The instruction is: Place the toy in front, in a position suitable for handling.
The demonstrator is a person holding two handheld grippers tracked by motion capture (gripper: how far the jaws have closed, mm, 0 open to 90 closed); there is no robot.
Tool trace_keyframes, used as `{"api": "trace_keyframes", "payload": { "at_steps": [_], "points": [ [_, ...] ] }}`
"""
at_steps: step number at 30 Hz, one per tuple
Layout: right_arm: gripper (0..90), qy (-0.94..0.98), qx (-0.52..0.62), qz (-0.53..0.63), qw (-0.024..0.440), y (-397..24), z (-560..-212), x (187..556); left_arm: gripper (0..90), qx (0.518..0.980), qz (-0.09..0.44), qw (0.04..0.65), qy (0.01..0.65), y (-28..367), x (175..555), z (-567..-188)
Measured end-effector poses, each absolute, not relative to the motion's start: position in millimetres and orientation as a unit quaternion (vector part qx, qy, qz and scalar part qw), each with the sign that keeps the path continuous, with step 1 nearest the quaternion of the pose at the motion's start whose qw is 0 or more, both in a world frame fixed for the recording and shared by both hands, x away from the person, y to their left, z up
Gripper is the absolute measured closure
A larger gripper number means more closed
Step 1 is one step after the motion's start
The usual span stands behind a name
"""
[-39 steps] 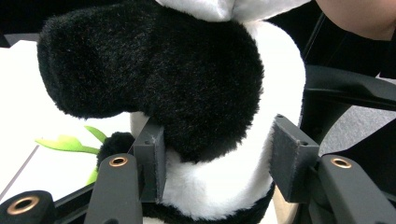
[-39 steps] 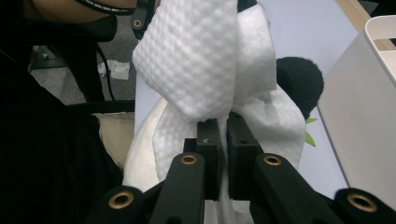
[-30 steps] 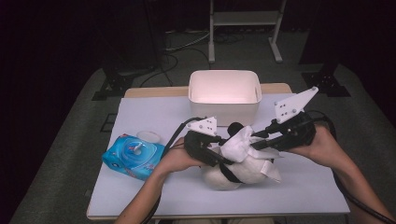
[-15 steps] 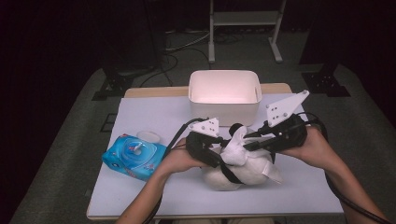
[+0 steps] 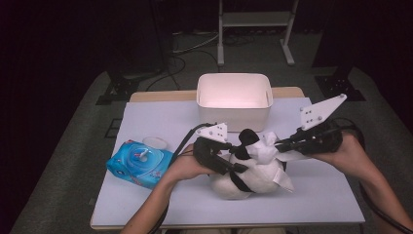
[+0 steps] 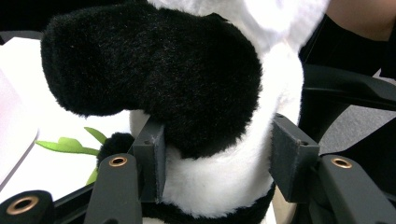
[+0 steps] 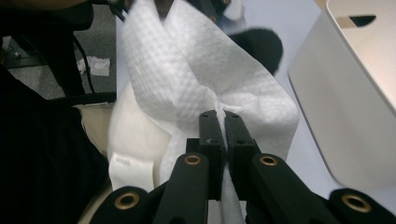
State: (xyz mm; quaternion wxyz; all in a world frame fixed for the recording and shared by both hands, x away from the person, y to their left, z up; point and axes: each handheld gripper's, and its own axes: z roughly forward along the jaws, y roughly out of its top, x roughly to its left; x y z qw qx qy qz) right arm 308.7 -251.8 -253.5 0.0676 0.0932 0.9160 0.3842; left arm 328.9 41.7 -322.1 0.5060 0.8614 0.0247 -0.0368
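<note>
A black-and-white plush panda (image 5: 229,184) lies on the white table. My left gripper (image 5: 240,170) comes in from the left, shut on the toy. In the left gripper view its pads (image 6: 156,158) press the white fur below a black limb (image 6: 187,74). A white textured wipe (image 5: 271,157) is draped over the panda. My right gripper (image 5: 278,145) reaches in from the right. Its jaws have just been closing and now pinch a bunched fold of the wipe (image 7: 187,74) between the fingertips (image 7: 223,119).
A white bin (image 5: 234,105) stands behind the toy, close to my right gripper in the right gripper view (image 7: 355,93). A blue wipes pack (image 5: 139,163) and a small clear lid (image 5: 155,142) lie at the left. A green leaf piece (image 6: 70,145) lies beside the toy.
My right gripper has edged left toward the panda and its jaws have shut on the wipe. The left gripper and the toy have stayed in place.
</note>
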Motion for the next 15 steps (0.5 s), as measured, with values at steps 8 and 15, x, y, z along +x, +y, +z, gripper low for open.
{"api": "trace_keyframes", "payload": {
  "at_steps": [8, 15],
  "points": [
    [85.6, 0.923, 0.113, 0.36, 0.072, -263, -260, 308, 45.2, 0.861, -0.038, 0.507, 0.027, 43, 328, -322],
    [75.4, 0.914, 0.091, 0.394, 0.046, -247, -253, 307, 45.2, 0.862, -0.037, 0.504, 0.023, 41, 327, -322]
  ]
}}
